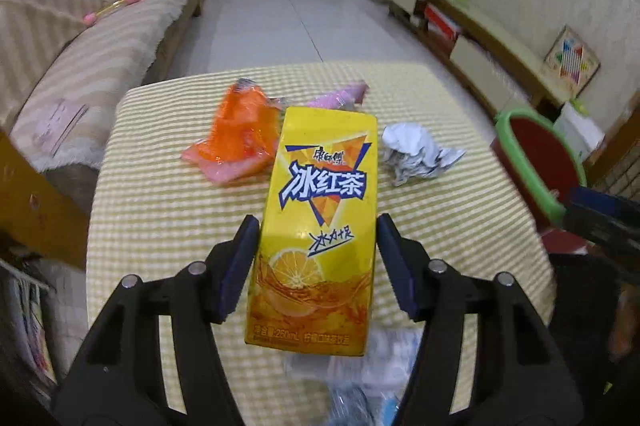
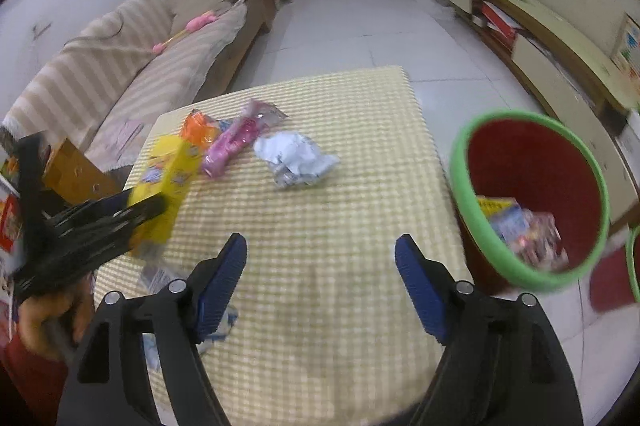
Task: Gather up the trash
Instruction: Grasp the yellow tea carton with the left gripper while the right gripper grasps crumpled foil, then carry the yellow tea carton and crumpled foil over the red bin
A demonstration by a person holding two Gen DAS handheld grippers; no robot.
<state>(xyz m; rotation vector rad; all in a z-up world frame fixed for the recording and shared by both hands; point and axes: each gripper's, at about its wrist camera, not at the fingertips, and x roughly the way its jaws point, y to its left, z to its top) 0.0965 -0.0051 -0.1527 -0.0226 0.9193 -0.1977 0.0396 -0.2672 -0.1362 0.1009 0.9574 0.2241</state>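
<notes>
Blue pads of the left gripper [image 1: 318,258] press both sides of a yellow iced-tea carton [image 1: 320,226], clamping it above the checked yellow-and-white cloth on the tabletop [image 1: 168,209]. Seen from the right wrist, that carton [image 2: 164,185] sits over the tabletop's left edge, with a hand [image 2: 48,318] behind the tool. The right gripper [image 2: 320,258] stands wide open over the near middle of the cloth [image 2: 340,266], nothing between its fingers.

Toward the far edge lie more bits of trash: an orange plastic wrapper [image 1: 236,137] at the far left, a pink wrapper [image 2: 232,145] just beside it, and a crumpled white paper ball [image 2: 296,161] near the middle. A pale, clear wrapper [image 2: 160,278] lies at the near left edge, blurred.

Off the right edge of the tabletop stands a red bin with a green rim [image 2: 532,201], holding a few colourful packets at its bottom.

Around it, pale floor tiles [image 2: 360,21] run to a cluttered doorway. A striped beige sofa [image 1: 80,65] lines the left wall with a pink toy [image 1: 120,1] on its seat. A low wooden cabinet [image 1: 480,37] runs along the right wall.
</notes>
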